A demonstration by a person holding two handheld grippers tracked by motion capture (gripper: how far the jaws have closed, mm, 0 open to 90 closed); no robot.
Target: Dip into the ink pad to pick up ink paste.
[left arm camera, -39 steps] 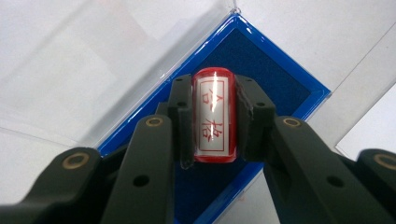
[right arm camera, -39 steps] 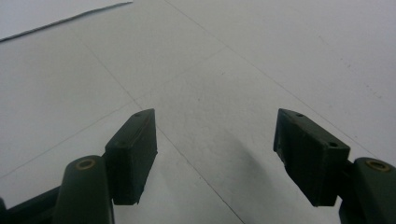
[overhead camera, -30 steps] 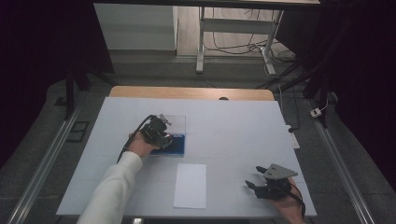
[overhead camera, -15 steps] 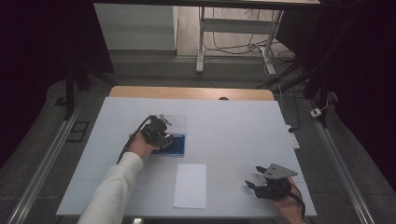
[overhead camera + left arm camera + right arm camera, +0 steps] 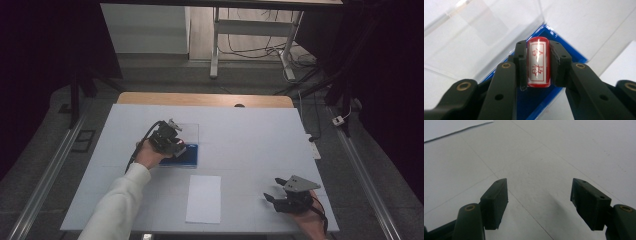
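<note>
Left hand-held gripper (image 5: 537, 62) pinching a red stamp (image 5: 538, 62)

Below it lies the blue ink pad (image 5: 564, 47); the right hand-held gripper (image 5: 539, 205) rests spread on the table (image 5: 564, 152), well apart.

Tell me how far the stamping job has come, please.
Done: the left gripper is shut on the red stamp, above the blue ink pad with its clear lid open. In hand: inking seems under way. Left: the white paper looks unmarked; the right gripper rests open.
</note>
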